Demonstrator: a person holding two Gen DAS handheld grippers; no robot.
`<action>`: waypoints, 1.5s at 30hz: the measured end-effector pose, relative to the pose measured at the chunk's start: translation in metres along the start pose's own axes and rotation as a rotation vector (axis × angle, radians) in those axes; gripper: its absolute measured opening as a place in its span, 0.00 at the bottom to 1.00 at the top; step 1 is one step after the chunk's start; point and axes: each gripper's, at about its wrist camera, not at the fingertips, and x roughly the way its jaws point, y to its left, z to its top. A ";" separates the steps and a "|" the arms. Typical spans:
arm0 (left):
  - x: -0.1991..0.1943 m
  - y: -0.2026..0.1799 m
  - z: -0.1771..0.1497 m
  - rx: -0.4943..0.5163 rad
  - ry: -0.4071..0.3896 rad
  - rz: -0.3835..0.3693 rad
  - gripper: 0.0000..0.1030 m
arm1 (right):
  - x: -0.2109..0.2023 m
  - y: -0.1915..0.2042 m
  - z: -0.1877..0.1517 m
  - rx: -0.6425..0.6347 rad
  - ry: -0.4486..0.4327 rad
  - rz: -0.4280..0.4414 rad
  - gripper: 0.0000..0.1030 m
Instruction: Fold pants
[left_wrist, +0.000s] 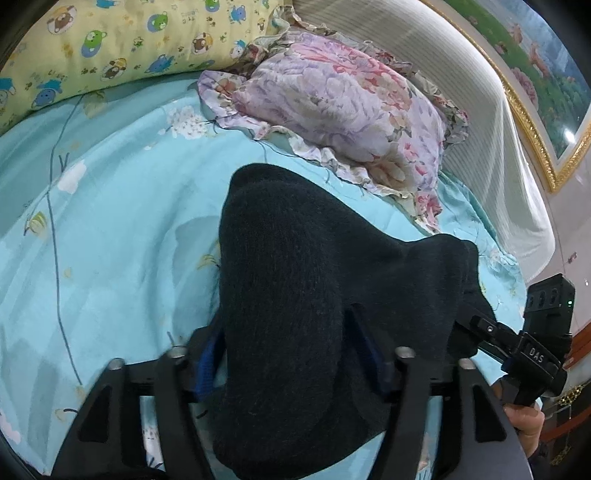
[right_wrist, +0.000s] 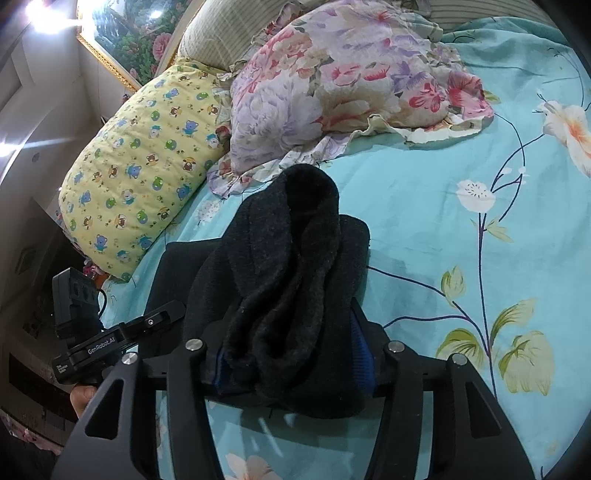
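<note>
Both grippers carry the dark fleece pants (left_wrist: 295, 295) bunched over the bedsheet (left_wrist: 110, 221), so the fold lands flat. Left gripper (left_wrist: 291, 354) and right gripper (right_wrist: 295, 354) have fabric between their fingers; can't tell whether they're pinching or slack

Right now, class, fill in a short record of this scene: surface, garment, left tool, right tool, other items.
surface: bed with turquoise floral sheet
garment: dark pants, bunched, draped over both grippers
left gripper: fabric between its fingers; grip unclear
right gripper: fabric between its fingers; grip unclear
other items: floral pillow; yellow bear-print pillow; framed picture
</note>
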 end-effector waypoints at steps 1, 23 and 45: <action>-0.001 0.001 0.000 -0.002 -0.003 0.001 0.70 | 0.000 0.000 0.000 0.000 0.000 -0.003 0.56; -0.029 0.004 -0.022 0.010 -0.014 0.049 0.80 | -0.022 0.016 -0.019 -0.060 -0.043 -0.056 0.78; -0.063 -0.046 -0.075 0.223 -0.089 0.247 0.85 | -0.060 0.058 -0.064 -0.266 -0.155 -0.165 0.94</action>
